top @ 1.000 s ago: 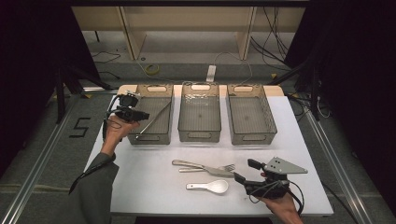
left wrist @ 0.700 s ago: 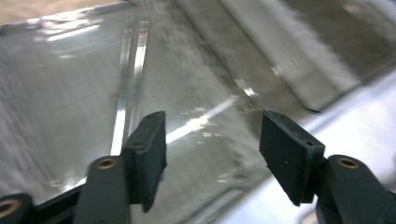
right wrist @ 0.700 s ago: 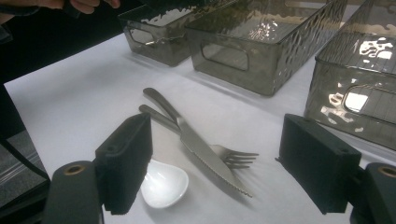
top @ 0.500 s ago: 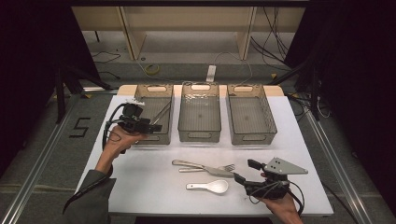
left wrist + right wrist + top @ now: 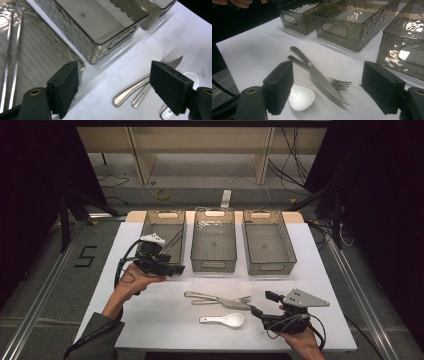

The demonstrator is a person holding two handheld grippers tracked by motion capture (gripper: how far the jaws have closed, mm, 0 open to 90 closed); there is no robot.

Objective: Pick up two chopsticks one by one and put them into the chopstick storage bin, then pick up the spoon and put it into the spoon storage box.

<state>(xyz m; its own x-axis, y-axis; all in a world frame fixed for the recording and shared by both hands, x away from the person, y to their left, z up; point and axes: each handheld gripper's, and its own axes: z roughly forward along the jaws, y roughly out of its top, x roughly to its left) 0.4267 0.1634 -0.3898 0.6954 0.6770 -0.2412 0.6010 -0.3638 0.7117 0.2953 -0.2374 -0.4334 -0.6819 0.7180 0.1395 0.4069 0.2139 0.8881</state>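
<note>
My left gripper (image 5: 175, 268) hovers at the near end of the left grey bin (image 5: 150, 234). Its jaws have just been opening and stand open with nothing between them (image 5: 113, 67). Two thin metal sticks (image 5: 172, 241) lean inside that bin (image 5: 13, 42). A knife (image 5: 226, 301) lies crossed over a fork (image 5: 240, 298) on the white table, and a white spoon (image 5: 225, 320) lies just in front of them. At the table's near right, my right gripper (image 5: 262, 302) is open and points at this cutlery (image 5: 328, 66). The knife (image 5: 322, 77), fork (image 5: 338, 85) and spoon (image 5: 300, 96) lie close ahead of it.
Three grey see-through bins stand in a row at the back: the left one, a middle bin (image 5: 213, 262) and a right bin (image 5: 270, 265). The white table (image 5: 150, 330) ends close behind both hands. Cables lie on the floor beyond the table.
My left gripper has moved from the left bin's outer rim to its near end, toward the table's middle, and its jaws have widened. The right gripper and the cutlery have not moved.
</note>
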